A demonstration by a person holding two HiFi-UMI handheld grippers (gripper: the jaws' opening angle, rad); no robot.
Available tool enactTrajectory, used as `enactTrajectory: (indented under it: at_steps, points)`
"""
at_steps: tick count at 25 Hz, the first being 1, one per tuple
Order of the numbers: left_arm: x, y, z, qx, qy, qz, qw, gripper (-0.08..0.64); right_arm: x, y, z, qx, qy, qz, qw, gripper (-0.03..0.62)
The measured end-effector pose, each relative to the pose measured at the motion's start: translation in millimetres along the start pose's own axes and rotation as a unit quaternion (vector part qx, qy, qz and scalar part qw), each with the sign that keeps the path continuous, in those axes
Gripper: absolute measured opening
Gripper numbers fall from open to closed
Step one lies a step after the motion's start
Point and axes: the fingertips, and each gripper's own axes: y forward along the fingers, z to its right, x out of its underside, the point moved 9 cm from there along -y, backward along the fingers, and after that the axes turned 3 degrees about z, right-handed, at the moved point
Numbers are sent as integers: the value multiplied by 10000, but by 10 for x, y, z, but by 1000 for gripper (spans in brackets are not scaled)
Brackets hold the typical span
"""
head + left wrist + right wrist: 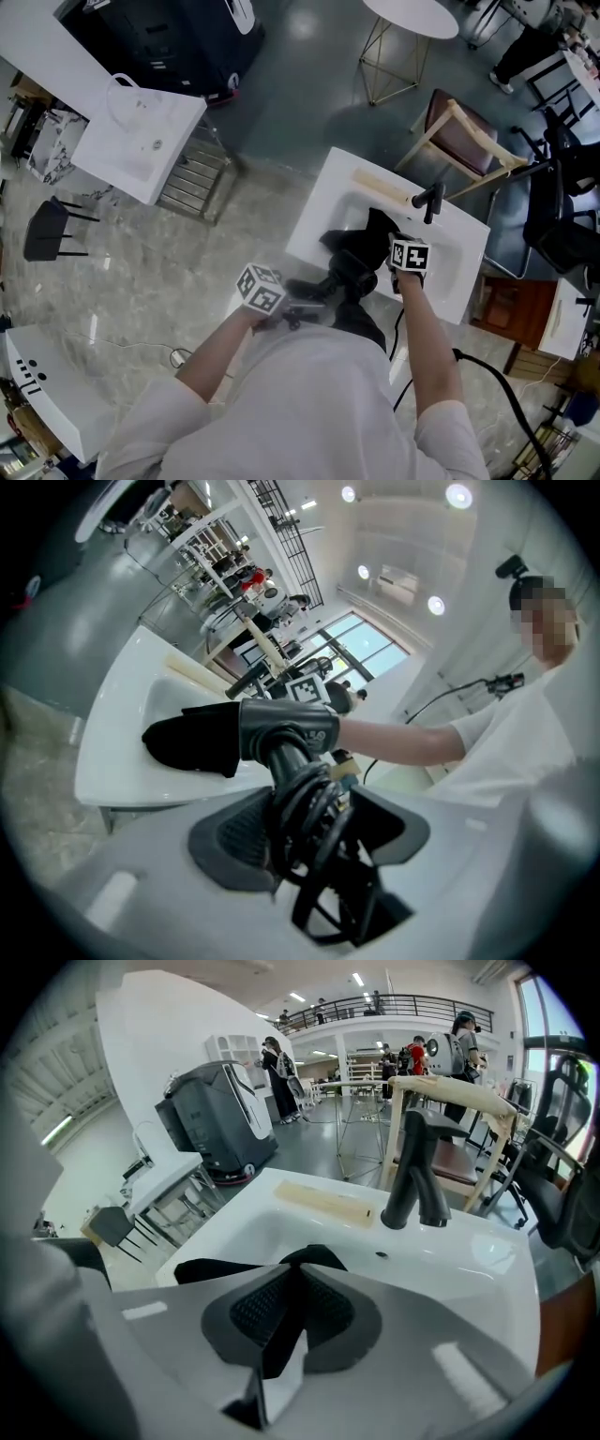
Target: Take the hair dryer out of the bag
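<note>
The hair dryer (286, 728), likely rigid, is clamped at its cord-wrapped handle (284, 766) by the left gripper (314, 832). The limp bag (211, 1267) is pinched by the near-closed right gripper (281, 1321).

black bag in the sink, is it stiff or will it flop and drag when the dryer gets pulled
Probably floppy: the black bag looks like soft cloth, bunched to a peak where the right gripper pinches it. Likely light, so it may drag along the sink with the hair dryer unless pinned.

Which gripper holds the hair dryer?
The left gripper: its jaws clamp the hair dryer's cord-wrapped handle. The right gripper only pinches the black bag.
</note>
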Motion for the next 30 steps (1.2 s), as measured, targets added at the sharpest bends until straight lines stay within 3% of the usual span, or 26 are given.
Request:
enactTrajectory:
  at_steps: [3,16,30]
  points:
    - [-23,-66,-28,-129,53,70,9999,258,6,-61,-36,9,64,85,9999,64]
    - [-181,9,-60,-212,148,370,9990,259,94,-706,45,156,200,807,9964,67]
    - [-366,608,221,-540,64,804,9953,259,264,-1383,434,-271,162,1353,9903,66]
